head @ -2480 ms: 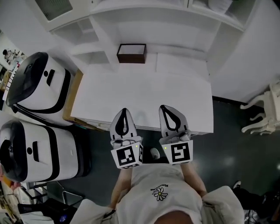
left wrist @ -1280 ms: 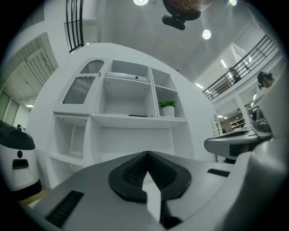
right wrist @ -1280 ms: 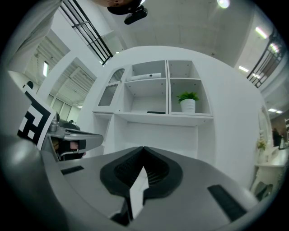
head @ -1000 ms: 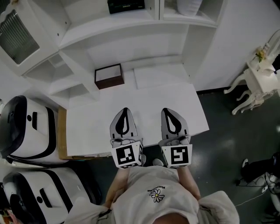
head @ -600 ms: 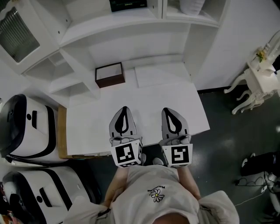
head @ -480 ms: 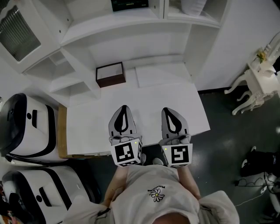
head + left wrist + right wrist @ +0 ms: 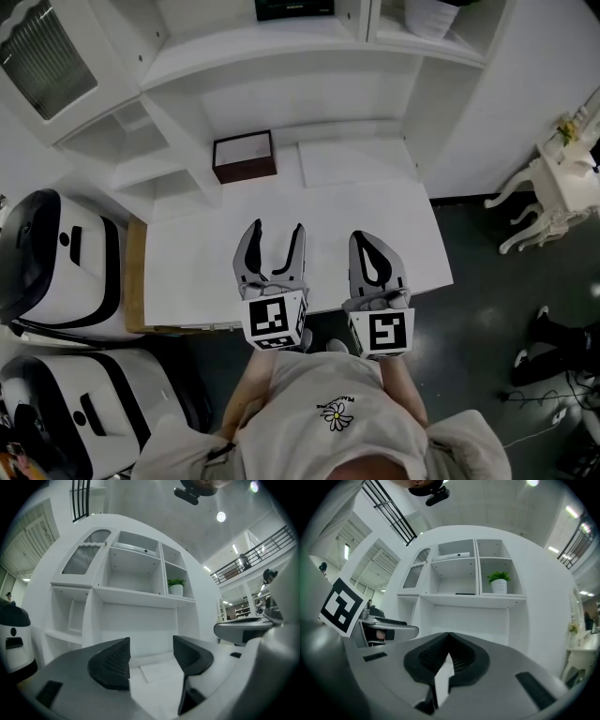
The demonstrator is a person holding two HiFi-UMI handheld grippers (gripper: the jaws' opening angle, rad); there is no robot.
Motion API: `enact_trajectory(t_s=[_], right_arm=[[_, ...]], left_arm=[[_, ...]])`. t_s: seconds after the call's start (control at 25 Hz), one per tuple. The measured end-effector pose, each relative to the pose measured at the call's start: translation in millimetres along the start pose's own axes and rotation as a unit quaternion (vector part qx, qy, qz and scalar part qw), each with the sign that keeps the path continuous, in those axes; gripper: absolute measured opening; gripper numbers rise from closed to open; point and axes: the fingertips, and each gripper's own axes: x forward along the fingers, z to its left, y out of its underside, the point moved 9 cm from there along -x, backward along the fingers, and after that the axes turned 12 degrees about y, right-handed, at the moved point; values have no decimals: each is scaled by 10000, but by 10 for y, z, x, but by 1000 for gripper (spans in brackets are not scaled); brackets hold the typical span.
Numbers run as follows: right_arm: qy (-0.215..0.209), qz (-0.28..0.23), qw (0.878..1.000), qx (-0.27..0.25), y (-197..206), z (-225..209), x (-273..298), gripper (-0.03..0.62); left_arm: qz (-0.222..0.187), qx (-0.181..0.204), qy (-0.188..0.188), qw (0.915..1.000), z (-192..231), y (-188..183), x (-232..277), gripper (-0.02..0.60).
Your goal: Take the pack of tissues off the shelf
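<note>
Left claw (image 7: 276, 227) is opening, jaws spread with nothing but air between them, and it hangs over the near edge of the counter (image 7: 375, 211). Right claw (image 7: 364, 237) hangs over that same near edge, just to the right of its mate, with its jaws pressed together and empty. A person standing at the counter's near side holds both.

A tall white shelf unit (image 7: 281, 52) rises from the counter's far edge, split into open compartments. Two big white-and-black machines (image 7: 56, 262) stand off the counter's left end, one nearer the person than the other. Off its right end, well apart across dark floor, stands some white furniture with curved legs (image 7: 553, 187).

A brown box (image 7: 244, 157) with a pale top sits at the far side of the counter, left of centre and close against the foot of the unit. Just right of it, a flat white sheet (image 7: 352, 161) lies on the counter.

A dark flat pack (image 7: 293, 7) lies on the shelf board above the counter's middle, well beyond both claws. It looks to be the tissues, though it is too small to be sure. A potted plant (image 7: 499, 581) stands in the compartment over the counter's right end.
</note>
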Motion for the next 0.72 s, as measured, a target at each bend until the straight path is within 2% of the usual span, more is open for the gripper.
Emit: enact_trajectory(t_s=[0.16, 0.32, 0.48, 0.72], right_arm=[[-17, -9, 10000, -82, 26, 3, 9, 2], [10, -78, 9998, -179, 50, -33, 28, 3], [21, -12, 10000, -48, 29, -8, 39, 2], [-3, -91, 9998, -198, 63, -22, 56, 2]], left_arm=[[81, -156, 6, 9998, 64, 37, 25, 344], [49, -37, -115, 9999, 113, 53, 47, 393], [130, -76, -89, 9998, 132, 71, 68, 397], [394, -267, 156, 9987, 134, 115, 143, 397]])
